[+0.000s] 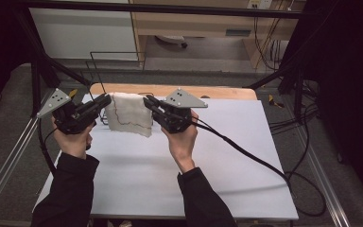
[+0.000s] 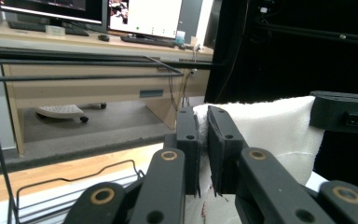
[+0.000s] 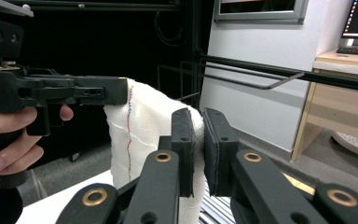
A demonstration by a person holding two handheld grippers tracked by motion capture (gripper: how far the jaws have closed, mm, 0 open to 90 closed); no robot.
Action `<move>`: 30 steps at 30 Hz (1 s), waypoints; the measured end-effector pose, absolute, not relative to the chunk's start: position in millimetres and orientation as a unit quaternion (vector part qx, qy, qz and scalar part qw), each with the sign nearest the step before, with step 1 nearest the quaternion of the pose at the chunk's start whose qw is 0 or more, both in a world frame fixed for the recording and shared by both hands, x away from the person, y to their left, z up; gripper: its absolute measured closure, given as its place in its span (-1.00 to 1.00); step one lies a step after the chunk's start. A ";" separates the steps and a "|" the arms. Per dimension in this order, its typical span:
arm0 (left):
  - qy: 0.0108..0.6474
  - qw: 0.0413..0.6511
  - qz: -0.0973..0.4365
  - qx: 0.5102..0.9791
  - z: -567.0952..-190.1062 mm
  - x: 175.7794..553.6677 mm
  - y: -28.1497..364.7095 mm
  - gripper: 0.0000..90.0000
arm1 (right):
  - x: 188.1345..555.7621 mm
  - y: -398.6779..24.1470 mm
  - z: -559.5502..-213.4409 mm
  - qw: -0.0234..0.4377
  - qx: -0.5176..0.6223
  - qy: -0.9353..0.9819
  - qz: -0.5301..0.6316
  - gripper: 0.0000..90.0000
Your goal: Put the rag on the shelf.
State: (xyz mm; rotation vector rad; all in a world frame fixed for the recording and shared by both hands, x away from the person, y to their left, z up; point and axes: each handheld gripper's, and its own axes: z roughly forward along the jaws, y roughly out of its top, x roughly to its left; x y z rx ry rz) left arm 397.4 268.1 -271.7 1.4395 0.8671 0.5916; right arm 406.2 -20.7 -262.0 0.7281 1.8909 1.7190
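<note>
White terry cloth, that's what both grippers have got here. From the high view a small white towel (image 1: 128, 113) with a thin dark stitched line hangs in the air over the far left part of the white table (image 1: 179, 161), stretched between the two tools. The left gripper (image 1: 105, 100) pinches the towel's left top corner and the right gripper (image 1: 147, 100) pinches the right top corner, so the cloth droops down between them with its lower edge near the tabletop; can't tell from up here if it touches. A black wire rack (image 1: 105, 64) stands just beyond the towel at the far edge, and a strip of wooden board (image 1: 217, 91) shows past the white sheet. Both hands come up from the near side in dark sleeves, a cable trailing off to the right

Left gripper view: the left gripper (image 2: 204, 140) has its two black jaws nearly together with a fold of the towel (image 2: 270, 126) squeezed in between, so it's clamped narrow on the cloth. The towel runs off to the right, where the other gripper (image 2: 345, 112) bites its far corner. A desk with monitors sits in the background

Right gripper view: same deal, the right gripper (image 3: 200, 144) is closed narrow on a bunched corner of the towel (image 3: 140, 135), and the cloth runs left to the other gripper (image 3: 107, 91), held in a hand (image 3: 9, 140). You can see the coloured stitch line running down the fabric
</note>
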 end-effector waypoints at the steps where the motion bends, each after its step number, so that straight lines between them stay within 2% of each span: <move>1: 0.380 0.629 0.260 0.627 -270.8 398.6 269.1 0.85 | 407.6 -19.3 -261.0 0.240 0.267 0.691 0.627 0.86; 30: 0.377 0.643 0.300 0.595 -228.1 422.1 285.5 0.85 | 437.8 6.1 -217.8 0.264 0.254 0.668 0.648 0.85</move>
